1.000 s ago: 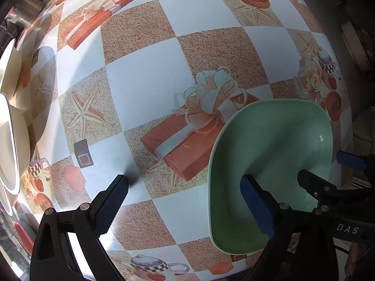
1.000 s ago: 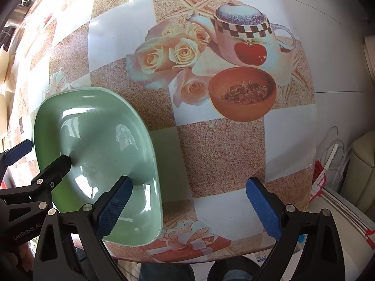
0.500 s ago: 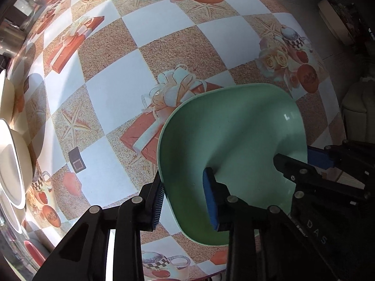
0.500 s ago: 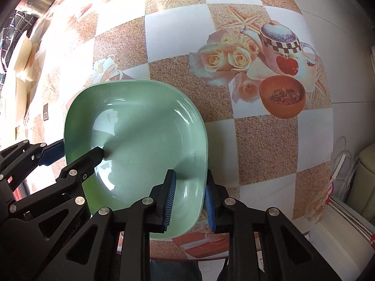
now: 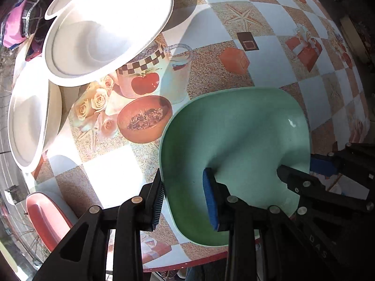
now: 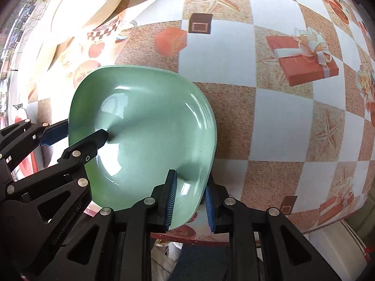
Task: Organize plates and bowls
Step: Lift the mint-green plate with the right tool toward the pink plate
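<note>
Green plate (image 5: 234, 126) carried nearer white plates (image 5: 107, 30), both grippers clamped

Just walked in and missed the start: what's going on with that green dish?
A person with a gripper in each hand holds the green plate over the table. The left gripper clamps one rim, the right gripper the opposite one. White bowls sit in sunlight at the table's far side, untouched.
</note>
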`<state>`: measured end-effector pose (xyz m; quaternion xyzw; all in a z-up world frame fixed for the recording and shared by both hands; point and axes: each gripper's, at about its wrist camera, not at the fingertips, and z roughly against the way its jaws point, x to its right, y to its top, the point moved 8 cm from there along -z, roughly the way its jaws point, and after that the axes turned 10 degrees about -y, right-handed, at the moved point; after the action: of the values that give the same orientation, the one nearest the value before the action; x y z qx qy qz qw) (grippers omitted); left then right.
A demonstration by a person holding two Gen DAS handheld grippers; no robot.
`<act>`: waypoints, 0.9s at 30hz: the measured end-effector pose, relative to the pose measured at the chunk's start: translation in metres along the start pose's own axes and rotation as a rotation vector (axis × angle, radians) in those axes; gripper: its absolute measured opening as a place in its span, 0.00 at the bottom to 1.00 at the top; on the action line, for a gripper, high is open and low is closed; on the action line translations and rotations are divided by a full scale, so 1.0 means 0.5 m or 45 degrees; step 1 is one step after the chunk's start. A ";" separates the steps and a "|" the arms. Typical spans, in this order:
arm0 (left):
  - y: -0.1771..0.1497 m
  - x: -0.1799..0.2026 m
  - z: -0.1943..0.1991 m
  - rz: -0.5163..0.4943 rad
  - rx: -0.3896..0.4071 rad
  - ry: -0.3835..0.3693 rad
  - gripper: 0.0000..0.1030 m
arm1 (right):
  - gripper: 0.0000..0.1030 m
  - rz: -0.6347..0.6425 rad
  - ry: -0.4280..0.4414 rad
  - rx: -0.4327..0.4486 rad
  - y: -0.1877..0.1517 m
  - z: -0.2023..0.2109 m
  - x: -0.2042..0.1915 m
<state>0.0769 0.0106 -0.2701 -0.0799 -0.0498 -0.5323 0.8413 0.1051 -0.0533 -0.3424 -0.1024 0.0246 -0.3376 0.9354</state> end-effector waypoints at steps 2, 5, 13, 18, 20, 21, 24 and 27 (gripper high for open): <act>-0.033 -0.051 0.007 0.063 0.000 0.013 0.34 | 0.25 0.064 0.011 -0.009 0.003 0.002 -0.061; -0.072 -0.109 0.016 0.147 0.005 0.015 0.34 | 0.25 0.165 -0.006 -0.005 0.006 0.004 -0.135; -0.090 -0.117 0.021 0.134 0.026 0.020 0.34 | 0.25 0.172 -0.058 -0.027 0.023 0.010 -0.182; -0.094 -0.118 0.021 0.110 0.031 -0.006 0.34 | 0.25 0.166 -0.079 -0.042 0.039 0.016 -0.156; -0.112 -0.115 0.030 0.089 0.037 -0.002 0.34 | 0.25 0.161 -0.079 -0.046 0.042 0.008 -0.167; -0.112 -0.112 0.029 0.082 0.040 -0.001 0.34 | 0.25 0.160 -0.080 -0.047 0.043 0.010 -0.165; -0.112 -0.111 0.027 0.077 0.045 -0.005 0.34 | 0.25 0.165 -0.088 -0.042 0.038 0.004 -0.164; -0.104 -0.106 0.031 0.075 0.048 -0.008 0.34 | 0.25 0.170 -0.091 -0.039 0.031 0.004 -0.166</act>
<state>0.0071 0.0384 -0.2594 -0.0671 -0.0602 -0.5060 0.8578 0.0510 0.0117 -0.3457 -0.1268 0.0030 -0.2703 0.9544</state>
